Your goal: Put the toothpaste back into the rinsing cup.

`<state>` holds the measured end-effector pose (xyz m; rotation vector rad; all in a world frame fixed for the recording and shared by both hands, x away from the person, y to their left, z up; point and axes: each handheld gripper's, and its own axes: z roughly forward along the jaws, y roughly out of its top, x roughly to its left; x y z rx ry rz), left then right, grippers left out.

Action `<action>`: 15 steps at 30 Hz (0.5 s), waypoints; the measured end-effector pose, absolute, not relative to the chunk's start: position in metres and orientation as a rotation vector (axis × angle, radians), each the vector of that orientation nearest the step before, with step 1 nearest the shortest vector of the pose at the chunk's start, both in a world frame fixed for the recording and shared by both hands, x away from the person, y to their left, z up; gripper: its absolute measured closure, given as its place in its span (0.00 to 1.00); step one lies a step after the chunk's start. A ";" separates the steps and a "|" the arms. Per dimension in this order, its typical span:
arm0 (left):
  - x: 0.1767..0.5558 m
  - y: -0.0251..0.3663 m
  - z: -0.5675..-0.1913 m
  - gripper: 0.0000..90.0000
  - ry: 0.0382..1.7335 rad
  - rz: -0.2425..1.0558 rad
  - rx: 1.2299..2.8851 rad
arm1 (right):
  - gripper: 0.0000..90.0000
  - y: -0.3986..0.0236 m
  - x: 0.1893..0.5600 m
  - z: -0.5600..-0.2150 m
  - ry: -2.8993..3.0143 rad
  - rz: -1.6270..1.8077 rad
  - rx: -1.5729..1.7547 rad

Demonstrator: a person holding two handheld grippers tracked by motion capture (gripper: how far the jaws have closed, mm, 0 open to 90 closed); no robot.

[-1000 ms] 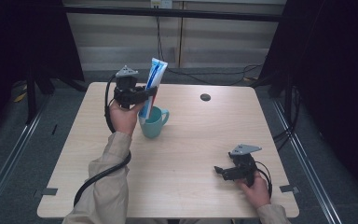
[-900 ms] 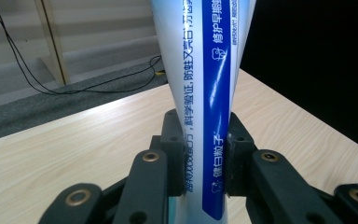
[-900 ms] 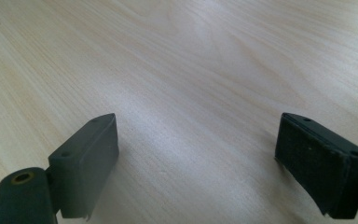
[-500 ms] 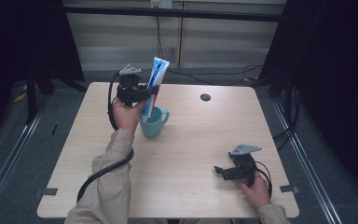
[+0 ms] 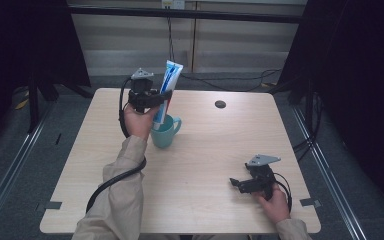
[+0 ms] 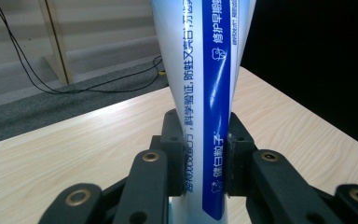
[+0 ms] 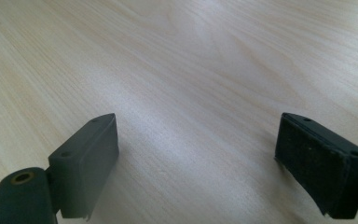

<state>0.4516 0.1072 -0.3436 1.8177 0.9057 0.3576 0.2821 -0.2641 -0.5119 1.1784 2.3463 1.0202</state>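
Observation:
A white and blue toothpaste tube (image 5: 168,87) stands upright with its lower end in a teal mug (image 5: 164,132) on the wooden table (image 5: 205,145). My left gripper (image 5: 162,100) is shut on the tube just above the mug's rim. In the left gripper view the two pads press on both sides of the tube (image 6: 209,93), and my left gripper (image 6: 204,154) holds it upright. Down at the table's front right my right gripper (image 5: 236,183) rests on the wood, open, with nothing between its jaws. The right gripper view shows my right gripper (image 7: 196,154) wide apart over bare wood.
A small dark round disc (image 5: 220,104) lies on the far part of the table, right of the mug. Cables (image 5: 230,80) run on the floor behind the table. Dark curtains stand at both sides. A black cable (image 5: 115,177) trails from the left gripper along the sleeve.
The left hand with the tube has shifted slightly. The right gripper has not moved.

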 end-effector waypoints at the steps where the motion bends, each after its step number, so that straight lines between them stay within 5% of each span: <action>1: 0.453 0.106 -0.345 0.84 0.910 0.361 1.812 | 0.14 -0.264 0.282 -0.512 2.346 1.020 1.178; 15: 0.462 0.105 -0.353 0.83 0.931 0.368 1.807 | 0.14 -0.264 0.282 -0.512 2.347 1.022 1.178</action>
